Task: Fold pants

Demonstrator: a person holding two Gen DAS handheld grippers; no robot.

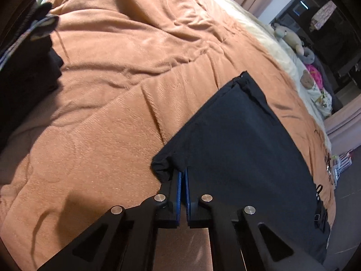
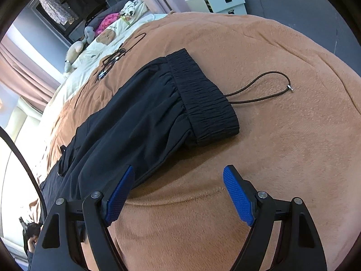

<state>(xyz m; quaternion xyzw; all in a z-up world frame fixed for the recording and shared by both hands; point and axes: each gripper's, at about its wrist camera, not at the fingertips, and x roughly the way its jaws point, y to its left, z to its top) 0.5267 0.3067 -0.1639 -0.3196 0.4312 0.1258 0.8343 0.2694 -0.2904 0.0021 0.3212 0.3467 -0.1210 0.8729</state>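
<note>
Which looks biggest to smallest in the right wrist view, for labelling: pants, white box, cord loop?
1. Pants, by far the largest.
2. White box.
3. Cord loop, thin, though its span rivals the box; the box sits farther away, so that pair is unsure.

Left gripper (image 1: 183, 176) pinched near corner of black pants (image 1: 237, 135), blue pads together on cloth. Pants lay flat on rumpled brown blanket (image 1: 108, 113); dark clothes pile (image 1: 24, 67) far left.

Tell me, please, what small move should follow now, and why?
Probably close the right gripper on the pants edge near the waistband: the left gripper is already shut on the hem, while the right one is open beside the cloth.
</note>
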